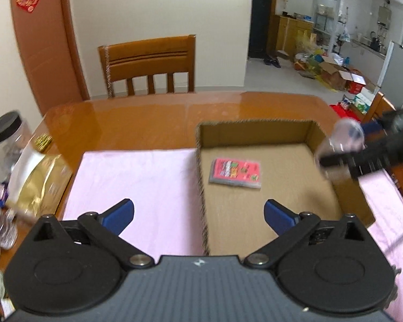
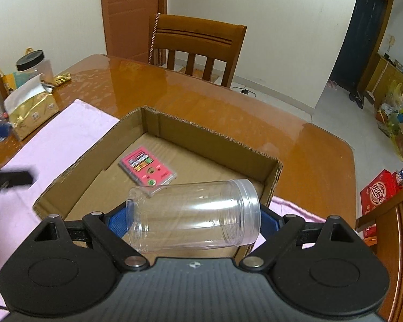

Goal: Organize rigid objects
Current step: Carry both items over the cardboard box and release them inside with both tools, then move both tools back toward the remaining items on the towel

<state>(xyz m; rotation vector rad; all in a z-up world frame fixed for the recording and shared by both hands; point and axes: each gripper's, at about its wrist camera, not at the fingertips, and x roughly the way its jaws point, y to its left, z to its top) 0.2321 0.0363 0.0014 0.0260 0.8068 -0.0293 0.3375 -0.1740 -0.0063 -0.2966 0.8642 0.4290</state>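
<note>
The right claw point(image 2: 193, 218) grips a clear plastic jar point(image 2: 193, 214) sideways, above the cardboard box point(image 2: 215, 141). The left claw point(image 1: 198, 216) hangs spread and empty over the box's left wall. A pink packet point(image 2: 147, 169) lies inside the box on the worktop point(image 2: 201, 102).

Glossy wooden table point(image 2: 201, 102), matt corrugated cardboard box point(image 2: 217, 145), clear smooth plastic jar point(image 2: 193, 214), pink cloth point(image 1: 137, 182).

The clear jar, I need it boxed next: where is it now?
The clear jar lies sideways between the right gripper fingers, above the cardboard box's near right corner.
</note>
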